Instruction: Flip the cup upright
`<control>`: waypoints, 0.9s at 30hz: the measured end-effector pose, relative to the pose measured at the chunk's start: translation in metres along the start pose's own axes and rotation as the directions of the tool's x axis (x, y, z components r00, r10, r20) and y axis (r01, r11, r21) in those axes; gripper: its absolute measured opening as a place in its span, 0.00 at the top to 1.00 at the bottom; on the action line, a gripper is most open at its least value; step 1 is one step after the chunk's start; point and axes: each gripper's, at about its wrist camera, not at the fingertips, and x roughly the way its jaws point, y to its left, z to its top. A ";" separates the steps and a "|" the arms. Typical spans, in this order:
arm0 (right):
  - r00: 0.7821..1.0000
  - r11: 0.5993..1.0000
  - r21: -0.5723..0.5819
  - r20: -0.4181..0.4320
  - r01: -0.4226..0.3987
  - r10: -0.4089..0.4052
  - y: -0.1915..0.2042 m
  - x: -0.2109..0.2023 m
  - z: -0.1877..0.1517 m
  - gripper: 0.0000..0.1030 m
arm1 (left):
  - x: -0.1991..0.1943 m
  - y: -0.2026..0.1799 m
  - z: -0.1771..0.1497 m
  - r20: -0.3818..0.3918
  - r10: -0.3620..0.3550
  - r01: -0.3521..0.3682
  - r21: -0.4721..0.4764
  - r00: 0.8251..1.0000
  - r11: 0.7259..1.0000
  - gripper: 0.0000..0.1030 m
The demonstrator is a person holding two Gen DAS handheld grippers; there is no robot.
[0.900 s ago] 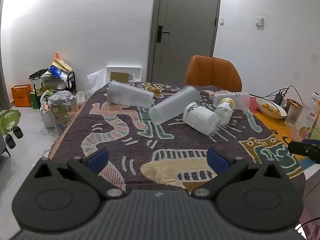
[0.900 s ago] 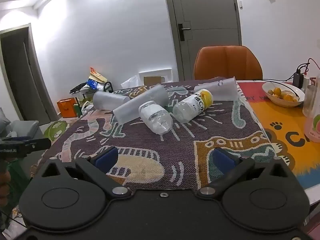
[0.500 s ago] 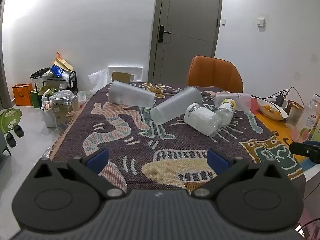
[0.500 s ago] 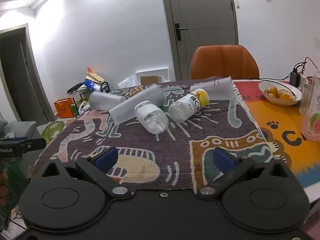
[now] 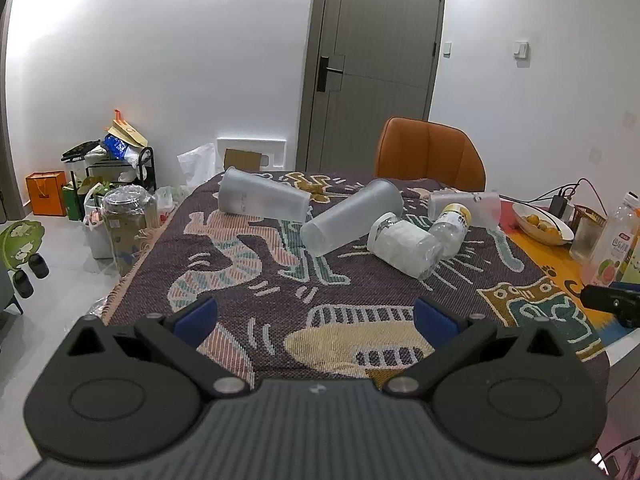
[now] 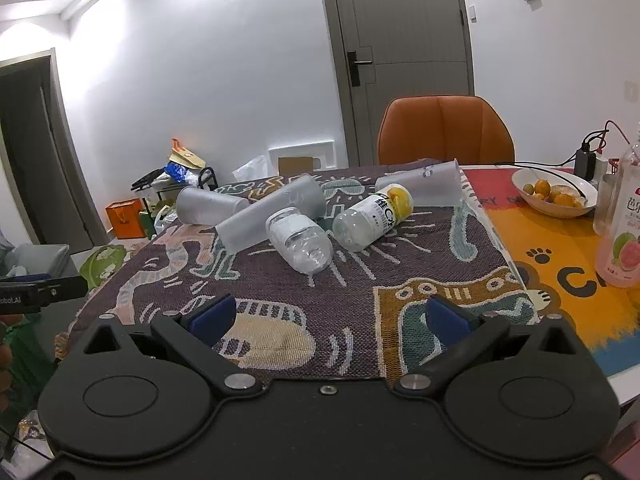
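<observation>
Both grippers hover over the near edge of the table, jaws wide apart, nothing held. Left gripper (image 5: 316, 318) sits low over the woven patterned cloth (image 5: 280, 280); right gripper (image 6: 328, 316) does the same further right, with its tip just visible at the right edge of the left view. Three frosted cups lie on their sides toward the far half of the cloth, none upright: the left cup (image 5: 262, 197) near the far left corner, the middle cup (image 5: 350, 218) lying diagonally with its open end toward the camera, and the far cup (image 5: 466, 206) at the right edge of the cloth. Two bottles lie among them: a clear bottle (image 5: 404, 245) with a white label just beside the middle cup, and a yellow-label bottle (image 5: 452, 222) touching it, in front of the far cup. In the right view the same group sits mid-table, middle cup (image 6: 272, 216) touching the clear bottle (image 6: 300, 240). Right of the cloth, on the orange mat (image 6: 560, 248), are a bowl of fruit (image 6: 554, 196) and an upright pink drink bottle (image 6: 624, 224). An orange chair (image 5: 430, 154) stands behind the table, and a grey door (image 5: 376, 64) behind that.
</observation>
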 end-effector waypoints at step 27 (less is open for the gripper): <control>1.000 1.000 -0.028 0.016 0.005 -0.004 -0.001 -0.007 0.002 0.00 | -0.012 0.003 0.000 0.024 0.006 -0.007 0.011 1.000 1.000 0.00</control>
